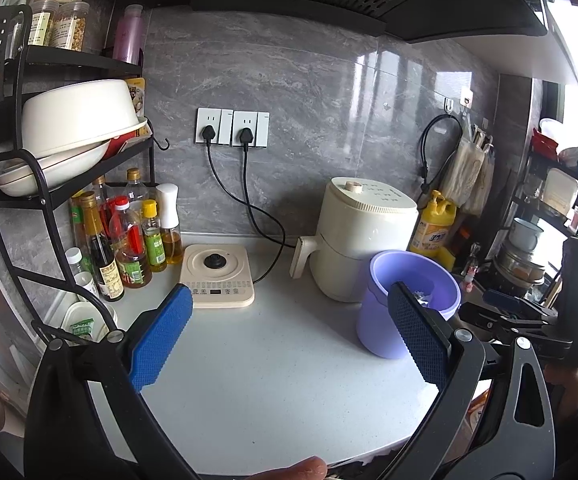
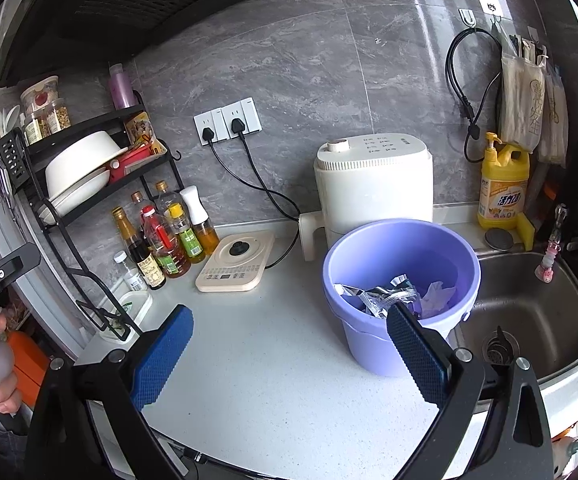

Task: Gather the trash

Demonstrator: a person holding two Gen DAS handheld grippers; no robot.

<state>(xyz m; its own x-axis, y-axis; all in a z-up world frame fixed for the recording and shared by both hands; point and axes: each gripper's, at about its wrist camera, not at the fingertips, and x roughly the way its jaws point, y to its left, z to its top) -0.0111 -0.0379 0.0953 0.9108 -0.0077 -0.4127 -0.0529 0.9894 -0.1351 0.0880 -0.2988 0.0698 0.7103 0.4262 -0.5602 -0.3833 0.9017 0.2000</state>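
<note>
A purple plastic bin (image 2: 373,344) stands on the white counter (image 2: 273,380) beside the sink; it also shows in the left wrist view (image 1: 373,332). Inside lie crumpled silver wrappers (image 2: 385,296) and a wad of purple-white paper (image 2: 437,294). My right gripper (image 2: 289,352) is open and empty, above the counter just left of the bin. My left gripper (image 1: 289,336) is open and empty, over the counter (image 1: 273,380) left of the bin. The right gripper's body shows at the far right of the left wrist view (image 1: 529,320).
A cream air fryer (image 2: 373,184) stands behind the bin. A cream induction base (image 2: 237,266) and several sauce bottles (image 2: 165,240) sit at the left under a black dish rack (image 2: 89,184). A steel sink (image 2: 529,320) and yellow detergent bottle (image 2: 503,188) are at the right.
</note>
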